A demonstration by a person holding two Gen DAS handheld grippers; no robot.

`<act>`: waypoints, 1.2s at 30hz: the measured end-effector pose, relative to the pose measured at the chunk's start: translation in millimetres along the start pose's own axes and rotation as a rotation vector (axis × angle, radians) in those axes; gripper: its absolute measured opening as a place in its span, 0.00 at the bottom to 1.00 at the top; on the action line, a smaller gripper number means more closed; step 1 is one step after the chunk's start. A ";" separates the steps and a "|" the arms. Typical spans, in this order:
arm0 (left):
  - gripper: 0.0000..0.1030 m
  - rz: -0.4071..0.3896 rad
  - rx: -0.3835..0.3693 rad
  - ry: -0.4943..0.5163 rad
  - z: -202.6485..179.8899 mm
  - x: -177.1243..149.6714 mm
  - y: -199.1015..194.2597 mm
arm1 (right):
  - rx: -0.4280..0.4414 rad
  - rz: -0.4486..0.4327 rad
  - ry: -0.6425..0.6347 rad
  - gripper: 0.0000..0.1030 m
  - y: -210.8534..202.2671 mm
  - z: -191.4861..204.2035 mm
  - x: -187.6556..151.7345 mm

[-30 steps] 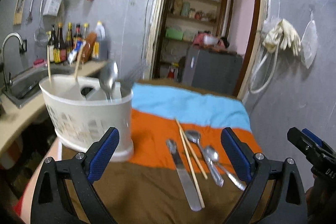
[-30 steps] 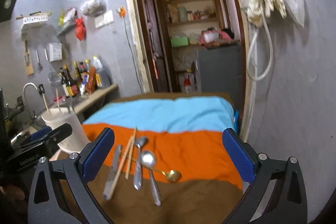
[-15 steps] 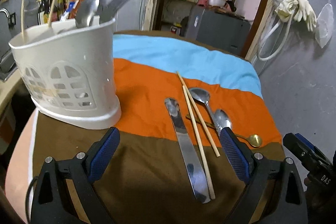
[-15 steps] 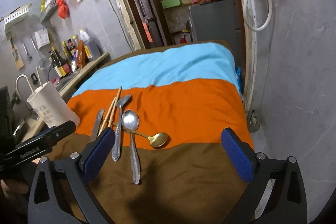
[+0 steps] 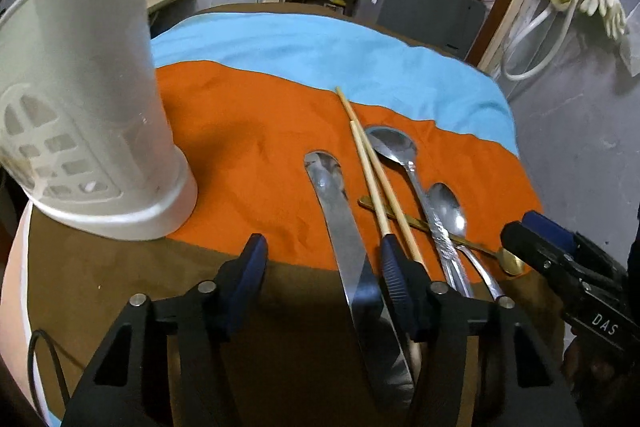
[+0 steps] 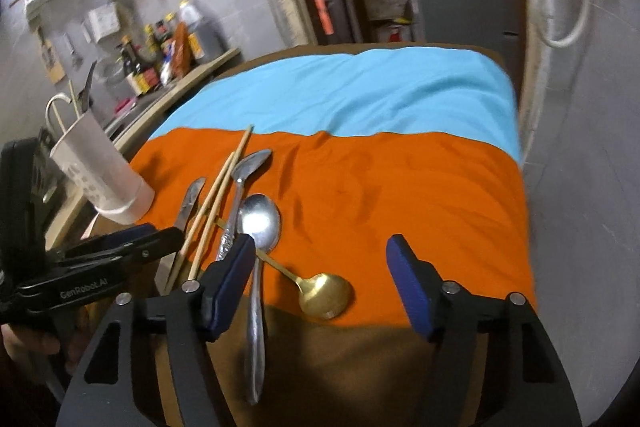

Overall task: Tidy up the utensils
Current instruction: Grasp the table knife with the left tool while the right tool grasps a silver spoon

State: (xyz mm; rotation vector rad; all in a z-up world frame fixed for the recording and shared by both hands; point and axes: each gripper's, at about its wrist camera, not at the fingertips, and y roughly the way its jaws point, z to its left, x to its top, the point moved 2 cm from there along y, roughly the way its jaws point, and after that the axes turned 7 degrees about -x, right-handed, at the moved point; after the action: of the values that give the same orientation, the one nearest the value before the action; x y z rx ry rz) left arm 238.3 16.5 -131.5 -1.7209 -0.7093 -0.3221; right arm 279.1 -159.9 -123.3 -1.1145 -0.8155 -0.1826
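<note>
While a butter knife [image 5: 348, 227], a pair of chopsticks [image 5: 376, 183], two steel spoons [image 5: 416, 183] and a gold spoon [image 6: 320, 293] lie bunched on the orange band of a striped cloth [image 6: 400, 195], the white utensil caddy [image 5: 84, 123] stands just to their left. Both claws are spread wide and empty: the left gripper [image 5: 324, 275] low over the knife's handle, the right gripper [image 6: 320, 287] above the gold spoon's bowl.

Left tongs [image 5: 323, 267] open, low; right tongs [image 6: 320, 267] open, low.

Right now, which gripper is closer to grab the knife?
Probably the left gripper: it is open with the knife lying between its fingers. The right gripper sits over the gold spoon.
</note>
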 end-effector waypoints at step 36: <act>0.13 0.092 0.058 0.016 7.1 15.1 11.7 | 0.049 0.249 -0.284 0.16 82.4 65.4 55.0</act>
State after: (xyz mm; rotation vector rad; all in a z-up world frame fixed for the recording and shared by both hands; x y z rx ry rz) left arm 256.0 26.1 -134.1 -1.6879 -0.6209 -0.2488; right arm 328.1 -52.4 -134.1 -1.2006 -0.9172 0.2074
